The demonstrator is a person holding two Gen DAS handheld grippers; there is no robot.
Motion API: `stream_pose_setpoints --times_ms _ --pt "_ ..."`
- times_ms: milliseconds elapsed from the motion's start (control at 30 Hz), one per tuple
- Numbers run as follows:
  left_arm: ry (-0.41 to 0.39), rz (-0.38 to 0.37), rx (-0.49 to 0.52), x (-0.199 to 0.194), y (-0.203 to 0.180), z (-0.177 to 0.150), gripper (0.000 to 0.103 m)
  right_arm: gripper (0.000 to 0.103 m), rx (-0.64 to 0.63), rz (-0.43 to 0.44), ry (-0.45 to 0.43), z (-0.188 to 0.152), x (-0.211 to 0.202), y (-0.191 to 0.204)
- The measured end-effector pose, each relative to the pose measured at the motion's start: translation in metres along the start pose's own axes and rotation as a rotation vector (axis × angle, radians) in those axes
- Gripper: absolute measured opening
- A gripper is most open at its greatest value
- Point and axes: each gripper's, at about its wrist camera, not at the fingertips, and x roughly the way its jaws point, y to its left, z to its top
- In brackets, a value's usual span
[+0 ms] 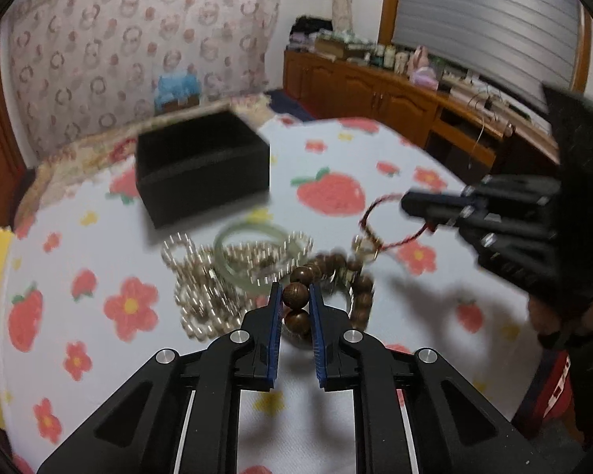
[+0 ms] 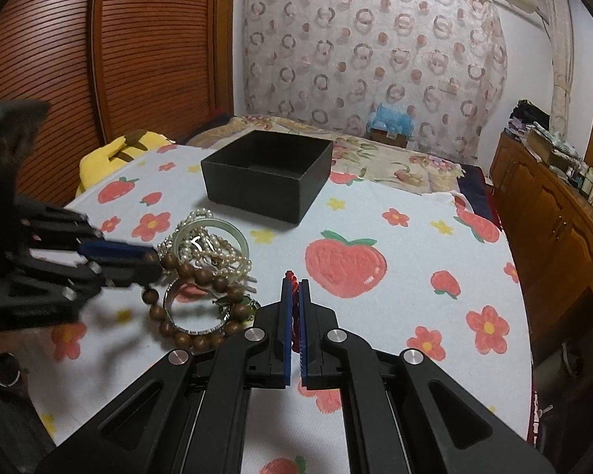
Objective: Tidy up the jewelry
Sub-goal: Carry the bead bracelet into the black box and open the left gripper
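Observation:
My left gripper is shut on a brown wooden bead bracelet, pinching one bead at the near edge of the jewelry pile; it also shows in the right wrist view. The bracelet lies in a loop on the cloth. My right gripper is shut on a red cord bracelet; in the left wrist view the cord hangs from it. A pearl necklace and a green jade bangle lie in the pile. An open black box stands behind.
The table has a white cloth with strawberries and flowers. A silver bangle lies inside the bead loop. A bed lies behind the table, a wooden cabinet at the right, a yellow cushion at the left.

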Motion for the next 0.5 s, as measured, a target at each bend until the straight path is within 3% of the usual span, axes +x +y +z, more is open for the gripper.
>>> stream_pose_setpoints --times_ms 500 --pt "-0.117 0.067 0.004 -0.040 0.018 0.044 0.012 0.003 0.042 0.061 -0.025 0.035 0.005 -0.007"
